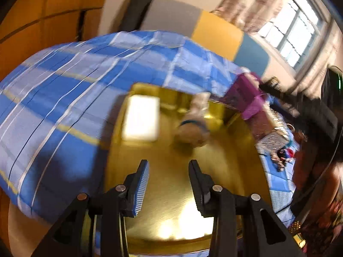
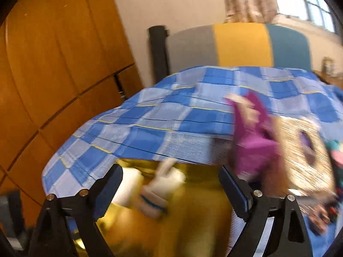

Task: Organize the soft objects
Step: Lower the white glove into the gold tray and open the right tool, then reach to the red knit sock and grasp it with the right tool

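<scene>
A shiny gold tray (image 1: 214, 171) lies on a blue checked cloth (image 1: 64, 107). In it are a white soft block (image 1: 141, 117) and a beige plush toy with a blue collar (image 1: 195, 122), both blurred. My left gripper (image 1: 169, 184) hangs over the tray's near part, open, with nothing between its fingers. In the right wrist view the gold tray (image 2: 199, 214) holds the white block (image 2: 126, 188) and the plush toy (image 2: 160, 190). My right gripper (image 2: 171, 192) stands wide open above them, and its pads touch neither.
A purple box (image 2: 253, 150) and a glittery sequined bag (image 2: 304, 154) sit right of the tray on the checked cloth (image 2: 160, 124). Behind are a grey, yellow and teal headboard (image 2: 240, 42), a wooden wardrobe (image 2: 53, 64) at left and a window (image 1: 293, 27).
</scene>
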Action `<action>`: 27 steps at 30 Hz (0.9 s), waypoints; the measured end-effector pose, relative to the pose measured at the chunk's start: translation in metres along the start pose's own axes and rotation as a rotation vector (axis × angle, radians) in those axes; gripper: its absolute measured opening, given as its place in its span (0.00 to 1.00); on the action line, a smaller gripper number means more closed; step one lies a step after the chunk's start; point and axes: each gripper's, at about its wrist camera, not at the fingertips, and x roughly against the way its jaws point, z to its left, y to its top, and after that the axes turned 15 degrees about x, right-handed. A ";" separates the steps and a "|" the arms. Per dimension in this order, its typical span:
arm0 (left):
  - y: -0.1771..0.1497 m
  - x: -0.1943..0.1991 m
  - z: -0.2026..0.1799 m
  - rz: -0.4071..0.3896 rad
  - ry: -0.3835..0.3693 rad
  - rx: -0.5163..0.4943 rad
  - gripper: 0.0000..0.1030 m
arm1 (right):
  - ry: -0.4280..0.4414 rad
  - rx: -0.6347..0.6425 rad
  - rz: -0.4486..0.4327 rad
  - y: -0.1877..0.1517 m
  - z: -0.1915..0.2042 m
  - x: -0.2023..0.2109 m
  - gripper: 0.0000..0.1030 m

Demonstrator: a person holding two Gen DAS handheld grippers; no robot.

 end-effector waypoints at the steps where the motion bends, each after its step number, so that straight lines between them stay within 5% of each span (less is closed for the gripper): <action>1: 0.005 0.003 -0.016 -0.010 -0.021 -0.033 0.37 | -0.027 -0.012 0.003 -0.011 -0.008 0.009 0.89; 7: 0.025 0.042 -0.120 -0.173 -0.126 -0.251 0.42 | -0.207 -0.095 0.042 -0.068 -0.055 0.055 0.95; 12: 0.021 0.058 -0.177 -0.277 -0.153 -0.322 0.66 | -0.371 -0.157 0.011 -0.104 -0.103 0.104 1.00; 22: -0.025 0.027 -0.235 -0.206 -0.189 -0.386 0.66 | -0.658 -0.176 -0.197 -0.126 -0.198 0.200 1.00; 27: -0.044 0.014 -0.252 -0.200 -0.182 -0.425 0.66 | -0.672 -0.150 -0.295 -0.119 -0.236 0.234 1.00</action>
